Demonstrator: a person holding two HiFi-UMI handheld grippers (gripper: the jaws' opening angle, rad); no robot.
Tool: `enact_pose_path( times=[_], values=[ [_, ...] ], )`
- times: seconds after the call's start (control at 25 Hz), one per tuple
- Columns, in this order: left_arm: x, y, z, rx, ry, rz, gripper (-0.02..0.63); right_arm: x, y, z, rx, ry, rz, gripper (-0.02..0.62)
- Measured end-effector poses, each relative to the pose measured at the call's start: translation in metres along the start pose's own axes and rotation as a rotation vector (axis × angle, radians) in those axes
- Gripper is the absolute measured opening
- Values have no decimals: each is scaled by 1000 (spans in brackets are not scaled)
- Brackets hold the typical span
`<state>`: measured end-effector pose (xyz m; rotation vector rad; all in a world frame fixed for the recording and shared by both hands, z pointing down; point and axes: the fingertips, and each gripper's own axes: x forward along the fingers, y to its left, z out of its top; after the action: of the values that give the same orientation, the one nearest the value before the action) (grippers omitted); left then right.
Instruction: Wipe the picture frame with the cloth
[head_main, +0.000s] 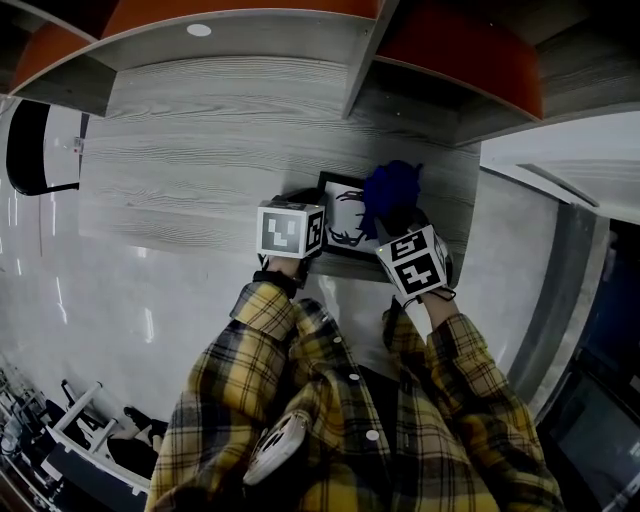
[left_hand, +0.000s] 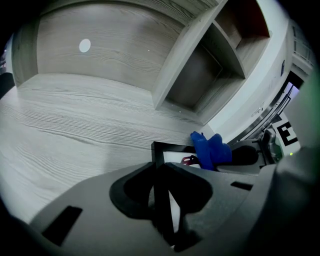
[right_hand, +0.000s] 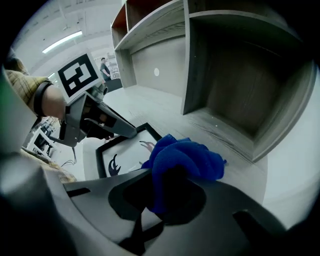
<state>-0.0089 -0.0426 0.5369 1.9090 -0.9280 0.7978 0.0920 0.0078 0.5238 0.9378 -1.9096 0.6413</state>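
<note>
Grey wood-grain desk (head_main: 220, 150) fills our view, with open shelving (right_hand: 240, 75) rising at its back, and now we go straight to the fingers.

On our left gripper (left_hand: 162, 200) the two jaws are pinched tight on the black rim of the picture frame (head_main: 340, 215). A sliver of the white picture shows right between the pads, so the frame's near left edge runs through that grip. From there the frame lies flat on the desk, close to the front edge, and reaches away from those jaws toward the right.

Over on our right gripper (right_hand: 160, 200), the jaws are closed around a bunched blue cloth (right_hand: 182, 155). The cloth bulges out past the tips and sits over the frame's far right corner. We cannot tell whether it actually presses on the picture. The dark drawing on the white sheet shows just left of the cloth.

So both sets of fingers are at the frame, left one on its edge, right one above its opposite side, with the picture between them.

Moving outward, the marker cube (head_main: 290, 230) rides on the left gripper and another cube (head_main: 418, 262) on the right. Behind them come our yellow plaid sleeves (head_main: 300, 400). A small white disc (left_hand: 85, 45) sits on the shelving's back panel.
</note>
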Motion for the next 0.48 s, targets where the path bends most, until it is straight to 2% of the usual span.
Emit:
enact_pose_path(
  times=[0.48],
  values=[
    [2,0,-1,4,0,-8,77,-24,56,-38,7,28,132,52]
  ],
)
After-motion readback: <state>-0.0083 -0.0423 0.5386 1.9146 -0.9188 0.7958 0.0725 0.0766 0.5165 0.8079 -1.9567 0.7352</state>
